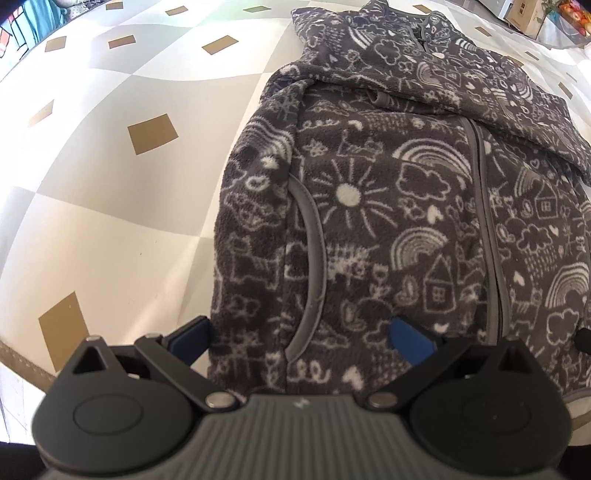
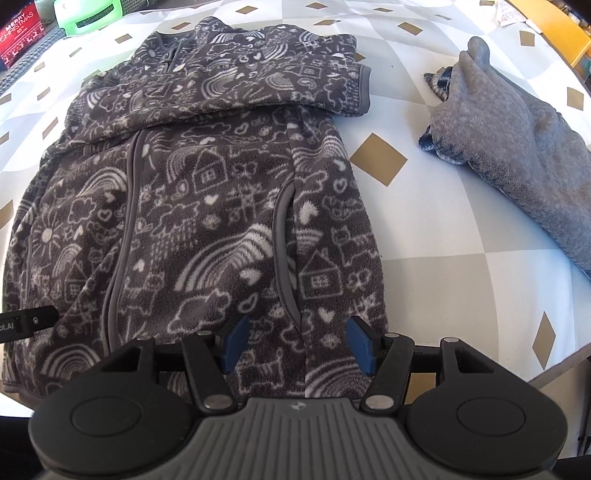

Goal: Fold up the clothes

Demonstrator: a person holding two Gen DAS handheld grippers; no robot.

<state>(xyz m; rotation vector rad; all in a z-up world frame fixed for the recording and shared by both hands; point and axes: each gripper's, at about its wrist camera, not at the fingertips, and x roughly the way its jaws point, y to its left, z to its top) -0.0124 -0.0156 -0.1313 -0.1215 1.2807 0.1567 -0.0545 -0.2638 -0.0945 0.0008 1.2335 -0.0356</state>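
Note:
A dark grey fleece jacket [image 1: 388,206] with white doodles lies zipped and face up on the table, a sleeve folded across its chest [image 2: 258,81]. My left gripper [image 1: 299,339] is open and wide at the jacket's near left hem. One blue pad [image 1: 188,339] is just off the jacket's edge and the other [image 1: 410,339] is over the fabric. My right gripper [image 2: 297,343] is open over the near right hem beside the pocket seam, its blue fingertips [image 2: 234,343] apart above the fleece. The left gripper's side [image 2: 26,321] shows at the right wrist view's left edge.
The tablecloth [image 2: 461,221] is white and grey checks with gold diamonds. A plain grey fleece garment [image 2: 517,166] lies to the jacket's right, over a patterned piece. A green box [image 2: 88,18] and a red box [image 2: 18,33] stand at the far edge. The table edge [image 1: 22,362] runs near left.

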